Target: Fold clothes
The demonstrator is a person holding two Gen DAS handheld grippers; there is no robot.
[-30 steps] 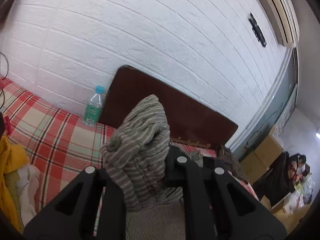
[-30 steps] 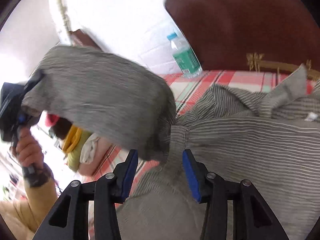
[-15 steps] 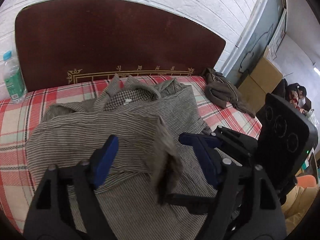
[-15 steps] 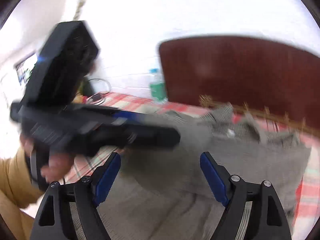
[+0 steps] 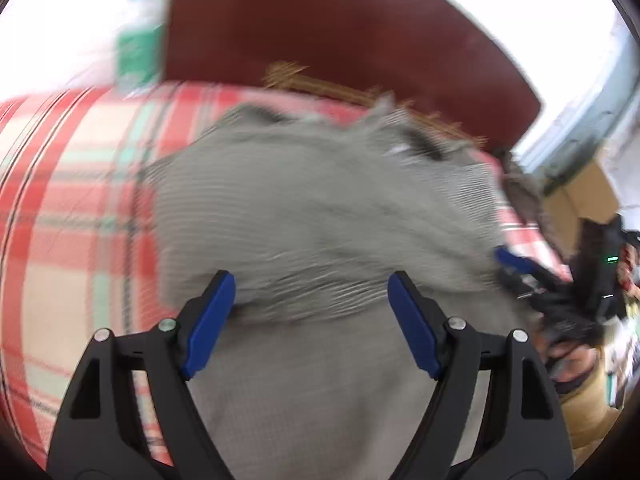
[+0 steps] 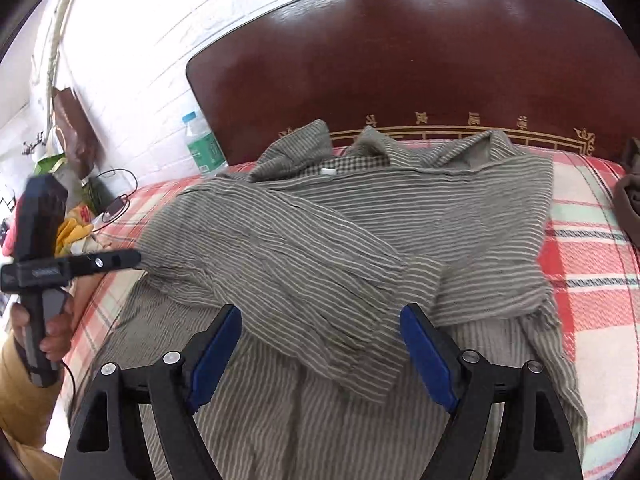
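Note:
A grey striped shirt lies spread on the red plaid bed, its collar toward the headboard. One sleeve is folded diagonally across the body. My right gripper hovers open over the sleeve's cuff end, with nothing between its blue pads. My left gripper is also open above the shirt, in a blurred view. In the right wrist view the left gripper sits at the shirt's left edge, held by a hand. The right gripper shows at the shirt's right edge.
A dark wooden headboard backs the bed, with a water bottle at its left end. Yellow clothes and a cable lie to the left, a brown garment to the right. A cardboard box stands beyond the bed.
The left gripper held the sleeve up a second ago; it opened and came down toward the bed. The right jaws also spread. The sleeve now lies across the shirt.

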